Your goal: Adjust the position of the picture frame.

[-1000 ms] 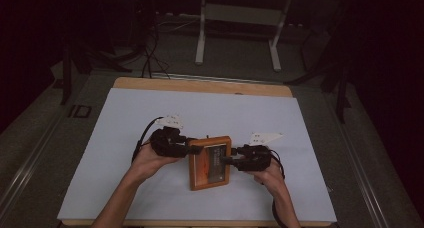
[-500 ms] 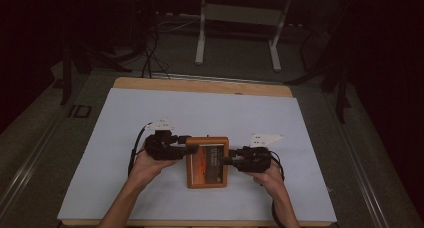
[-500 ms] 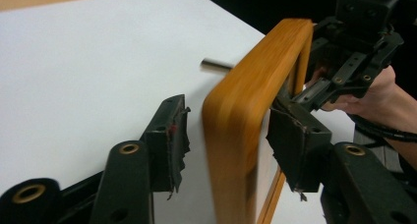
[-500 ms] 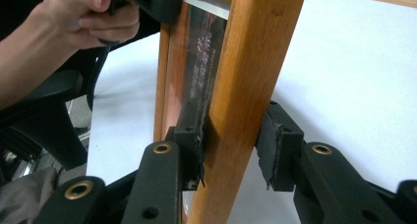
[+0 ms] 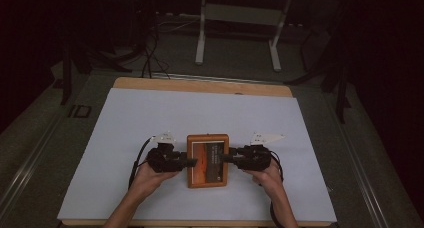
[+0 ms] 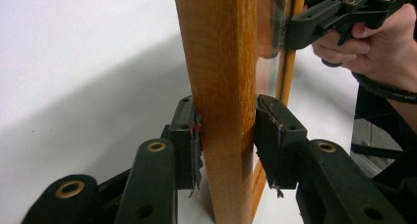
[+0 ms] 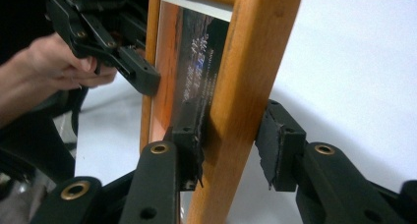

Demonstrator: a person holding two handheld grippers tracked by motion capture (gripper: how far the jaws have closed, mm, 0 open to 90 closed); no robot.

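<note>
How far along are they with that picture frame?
Done: picture frame lies on the white cover. In hand: jaws of left gripper have just closed on one edge; right gripper straddles the other, one pad off. Left: likely a firm right grip.

left gripper [image 5: 192, 162] jaws just closing, right gripper [image 5: 225, 158] facing

We count one wooden picture frame [image 5: 207, 160], two grippers, left [image 5: 192, 162] and right [image 5: 225, 158], and one white table sheet [image 5: 125, 118].
</note>
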